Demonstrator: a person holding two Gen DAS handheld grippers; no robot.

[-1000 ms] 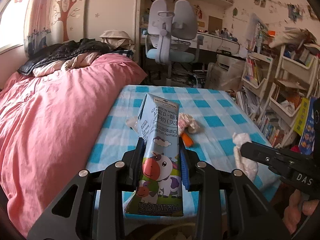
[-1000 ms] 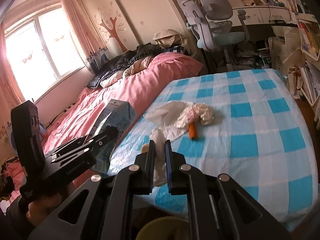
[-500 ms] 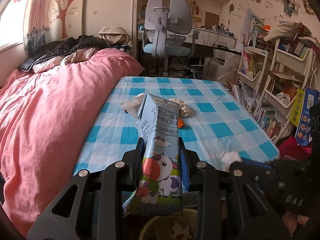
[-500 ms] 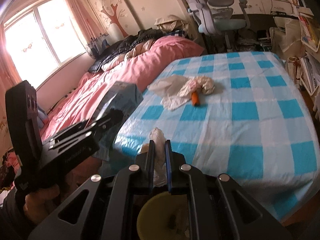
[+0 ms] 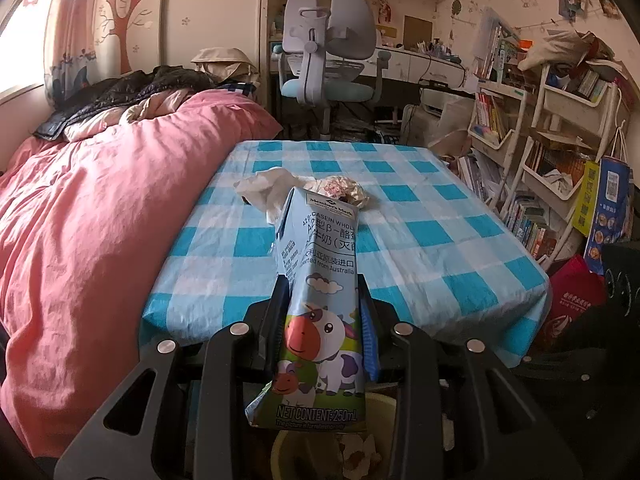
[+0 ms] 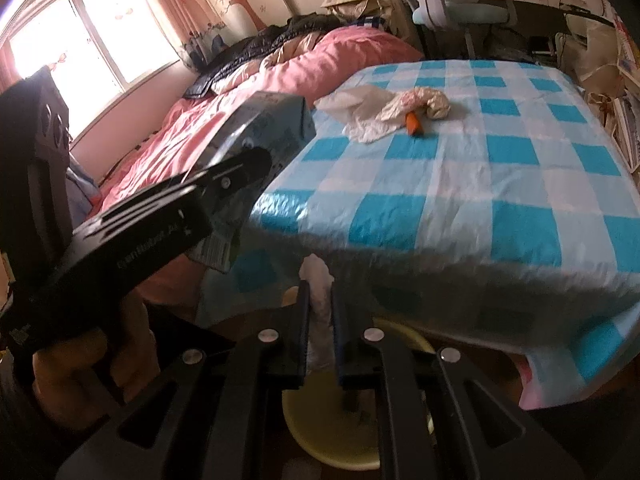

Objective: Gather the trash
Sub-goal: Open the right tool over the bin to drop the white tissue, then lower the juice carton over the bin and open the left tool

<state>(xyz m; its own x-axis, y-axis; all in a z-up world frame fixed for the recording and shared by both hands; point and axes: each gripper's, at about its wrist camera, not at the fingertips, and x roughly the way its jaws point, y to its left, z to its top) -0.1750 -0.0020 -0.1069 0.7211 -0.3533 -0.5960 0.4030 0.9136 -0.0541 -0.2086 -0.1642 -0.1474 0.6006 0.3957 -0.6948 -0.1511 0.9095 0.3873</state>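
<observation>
The milk carton (image 5: 320, 300) is held tight between the fingers of the left gripper (image 5: 324, 312), just past the near edge of the checked surface (image 5: 420, 240). A white tissue (image 6: 318, 280) is pinched in the almost closed right gripper (image 6: 320, 312), above a yellow bin (image 6: 332, 440). More crumpled wrappers (image 6: 384, 108) are left on the surface beside the pink bed (image 5: 100, 200).

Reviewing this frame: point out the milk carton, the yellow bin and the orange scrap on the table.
milk carton (image 5: 320, 332), left wrist view, on the printed cow.
yellow bin (image 6: 320, 436), right wrist view, on its inner wall below the tongs.
orange scrap (image 6: 413, 123), right wrist view, on its middle, beside the crumpled wrappers.
</observation>
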